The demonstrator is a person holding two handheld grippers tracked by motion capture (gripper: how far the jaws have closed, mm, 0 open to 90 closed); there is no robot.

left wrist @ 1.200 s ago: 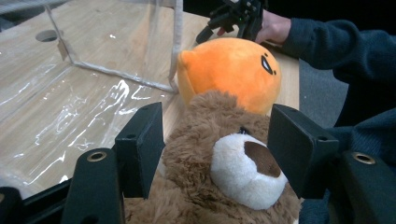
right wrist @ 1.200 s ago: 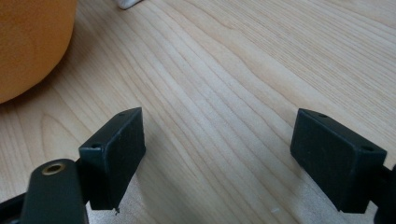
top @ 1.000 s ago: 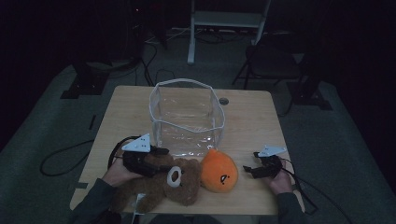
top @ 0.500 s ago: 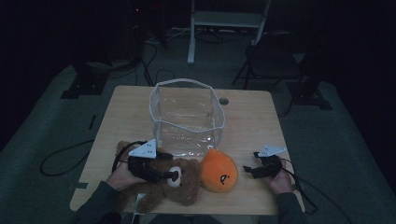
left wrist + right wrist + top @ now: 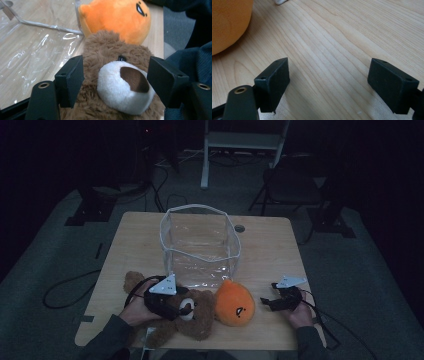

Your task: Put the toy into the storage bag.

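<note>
Two claws are working at the surface (image 5: 270, 245): the left claw (image 5: 115, 77) has just been opening, straddling the teddy bear's (image 5: 110, 50) head; the right claw (image 5: 329, 82) is resting released.

Probably lab: cables (image 5: 65, 287), equipment stands (image 5: 92, 207)

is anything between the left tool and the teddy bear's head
Nothing visible. The left tool has its jaws on either side of the teddy bear, at its head, and they have just been opening. The orange plush sits beyond the head.
</note>
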